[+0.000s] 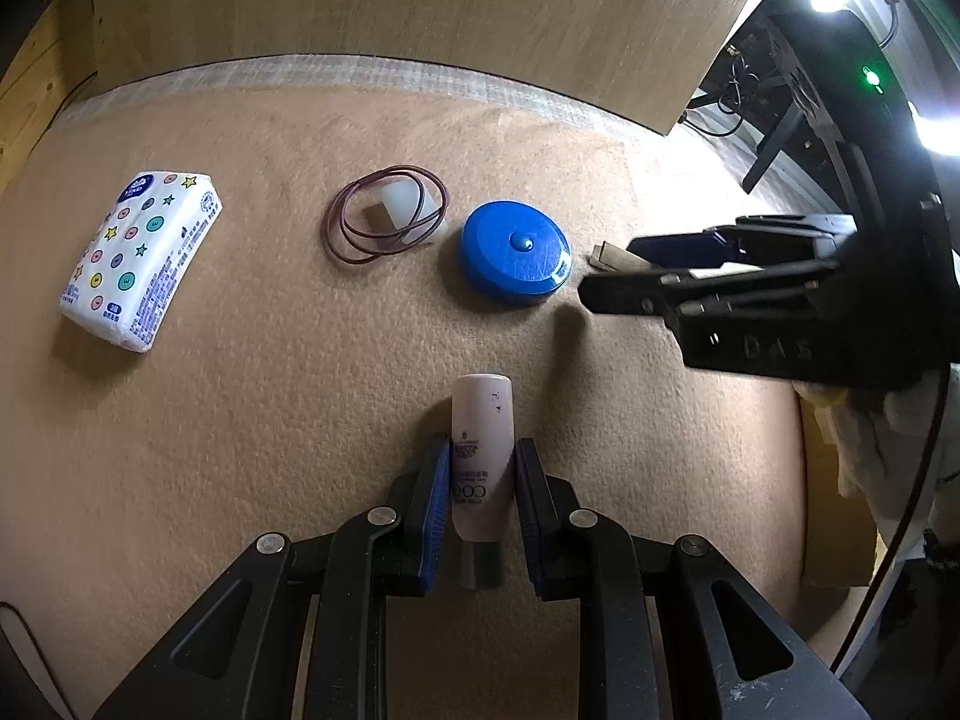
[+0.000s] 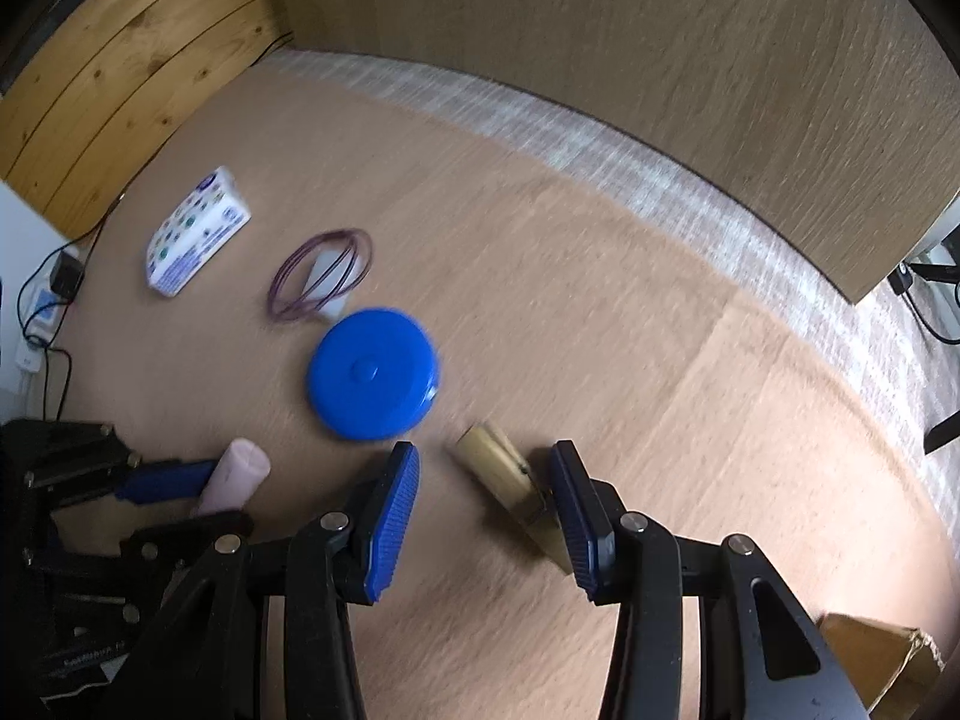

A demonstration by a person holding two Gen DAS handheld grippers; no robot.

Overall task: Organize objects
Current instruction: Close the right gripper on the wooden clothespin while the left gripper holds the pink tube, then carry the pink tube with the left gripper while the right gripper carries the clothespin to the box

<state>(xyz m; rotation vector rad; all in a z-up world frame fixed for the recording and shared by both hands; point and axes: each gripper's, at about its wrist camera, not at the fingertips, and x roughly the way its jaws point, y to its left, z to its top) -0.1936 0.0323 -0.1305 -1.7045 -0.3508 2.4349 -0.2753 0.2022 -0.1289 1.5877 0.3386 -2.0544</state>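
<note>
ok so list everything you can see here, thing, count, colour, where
tissue pack: 1, white with coloured dots and stars, far left on the mat
hair bands: a few loops, dark red, left of the disc, lying over the white block
white block: 1, translucent white, under the bands
disc: 1, blue, mid mat
tube: 1, pale pink, dark cap, in the left gripper
clothespin: 1, wooden tan, between the right gripper's fingers
mat: 1, tan felt
box: 1, cardboard brown, right edge
left gripper: black, blue pads, closed on the tube
right gripper: black, blue pads, open around the clothespin
</note>
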